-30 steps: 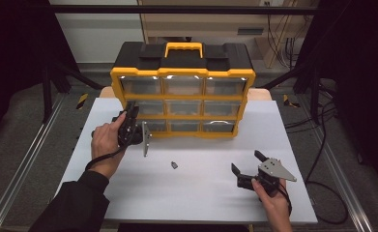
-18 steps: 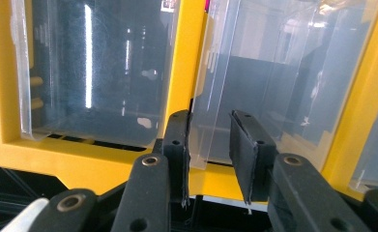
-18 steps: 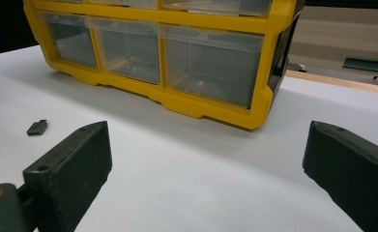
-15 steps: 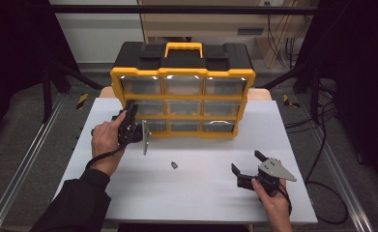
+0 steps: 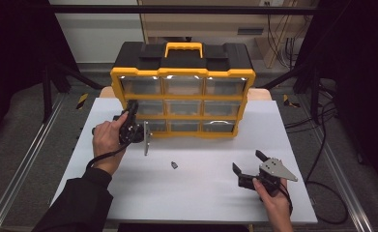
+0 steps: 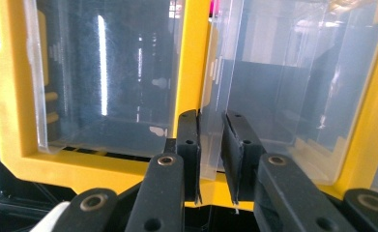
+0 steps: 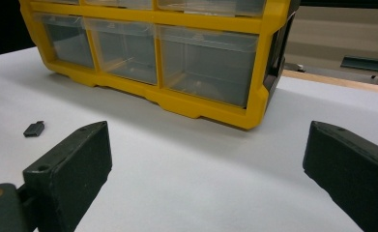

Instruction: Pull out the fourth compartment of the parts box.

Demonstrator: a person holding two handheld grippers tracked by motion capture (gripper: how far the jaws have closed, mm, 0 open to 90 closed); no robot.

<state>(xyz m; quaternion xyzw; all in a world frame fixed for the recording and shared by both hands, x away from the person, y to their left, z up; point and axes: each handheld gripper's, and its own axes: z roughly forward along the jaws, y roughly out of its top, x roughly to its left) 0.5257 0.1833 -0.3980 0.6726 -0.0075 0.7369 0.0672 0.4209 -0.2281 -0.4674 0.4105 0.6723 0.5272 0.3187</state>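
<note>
**Left gripper closes on a clear drawer of the yellow organiser**

The clear drawer [image 6: 273, 96] sits in the bottom row of the yellow and black organiser [image 5: 182, 72], at its left end, and the organiser stands at the far middle of the white table [image 5: 201, 203]. In the left gripper view the drawer's thin front edge runs down between the two black jaws, with the yellow divider just beside it. The left gripper [image 5: 137, 126] is up against that corner of the organiser; its jaws have just been closing and now stand narrow, nearly pinching the plastic edge, though a slim gap shows on one side.

A small dark part [image 5: 174, 165] lies alone on the table, in front of the organiser.

The right gripper [image 5: 245, 163] rests near the table's near right corner, well apart from the organiser, its jaws spread wide with nothing between them.
</note>
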